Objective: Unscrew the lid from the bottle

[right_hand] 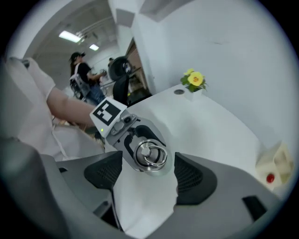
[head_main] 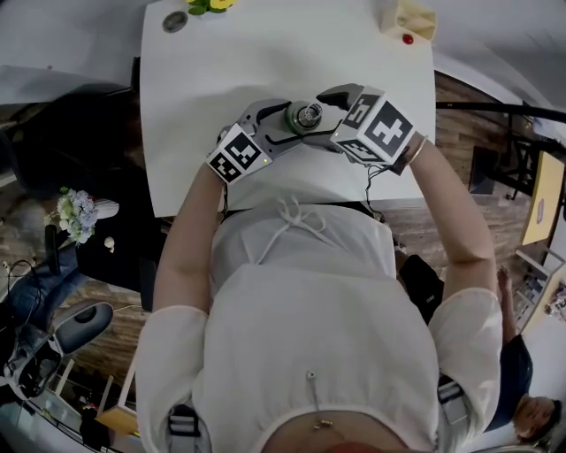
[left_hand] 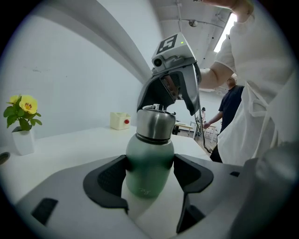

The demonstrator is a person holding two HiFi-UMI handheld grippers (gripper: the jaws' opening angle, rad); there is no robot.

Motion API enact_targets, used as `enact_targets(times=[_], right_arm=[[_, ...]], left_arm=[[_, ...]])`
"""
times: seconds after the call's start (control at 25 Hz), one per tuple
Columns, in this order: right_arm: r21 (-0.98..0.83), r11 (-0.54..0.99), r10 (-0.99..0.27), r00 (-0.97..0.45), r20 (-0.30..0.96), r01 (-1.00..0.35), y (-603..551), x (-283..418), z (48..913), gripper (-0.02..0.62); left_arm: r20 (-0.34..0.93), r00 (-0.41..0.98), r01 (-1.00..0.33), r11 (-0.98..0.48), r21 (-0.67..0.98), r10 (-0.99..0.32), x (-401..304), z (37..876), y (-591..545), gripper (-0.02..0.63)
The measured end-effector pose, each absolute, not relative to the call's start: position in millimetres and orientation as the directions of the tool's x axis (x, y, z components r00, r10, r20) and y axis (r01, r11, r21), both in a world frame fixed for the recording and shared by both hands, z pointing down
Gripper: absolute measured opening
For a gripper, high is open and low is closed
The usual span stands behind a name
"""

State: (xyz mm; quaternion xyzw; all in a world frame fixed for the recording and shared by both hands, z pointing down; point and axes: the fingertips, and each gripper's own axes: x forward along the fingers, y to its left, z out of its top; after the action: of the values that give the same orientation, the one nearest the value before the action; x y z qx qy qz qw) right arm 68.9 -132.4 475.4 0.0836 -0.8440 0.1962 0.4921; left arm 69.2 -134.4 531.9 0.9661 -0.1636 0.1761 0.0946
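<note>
The left tool clamps the green bottle by its body, both pads pressed against it. The bottle stands upright near the worktop's near edge (the person's side), about midway along. The right tool points down over the steel lid, jaws spread with a gap at each pad, gripping nothing.

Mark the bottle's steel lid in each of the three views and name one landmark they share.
Head view: steel lid, upper middle.
Left gripper view: steel lid at centre, topping the green bottle.
Right gripper view: steel lid just below centre, seen from above.
Shared landmark: the cream box with a red button.
</note>
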Motion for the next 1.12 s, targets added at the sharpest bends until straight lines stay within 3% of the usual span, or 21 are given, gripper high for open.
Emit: enact_targets(times=[0.2,0.4,0.64,0.96,1.12], right_arm=[[-0.327,0.758,-0.084,-0.582,0.809,-0.564,-130,68,481,0.345],[-0.301,0.694,-0.170,-0.556,0.814,-0.653,-140,68,485,0.247],[-0.272,0.794,-0.088,-0.545,0.834,-0.543,-137,67,486,0.247],[-0.225,0.959,0.126,-0.456,0.881,-0.170,-133,63,486,0.246],[-0.208,0.971,0.139,-0.427,0.893,-0.119,-131,62,486,0.245]], left_arm=[[0.365,0.888,-0.344,-0.931,0.126,-0.279,71,531,-136,0.331],[0.366,0.889,-0.342,-0.931,0.128,-0.276,71,531,-135,0.333],[0.365,0.890,-0.341,-0.931,0.128,-0.275,71,531,-134,0.333],[0.364,0.890,-0.339,-0.932,0.131,-0.273,71,531,-135,0.333],[0.365,0.889,-0.342,-0.930,0.132,-0.275,71,531,-134,0.333]])
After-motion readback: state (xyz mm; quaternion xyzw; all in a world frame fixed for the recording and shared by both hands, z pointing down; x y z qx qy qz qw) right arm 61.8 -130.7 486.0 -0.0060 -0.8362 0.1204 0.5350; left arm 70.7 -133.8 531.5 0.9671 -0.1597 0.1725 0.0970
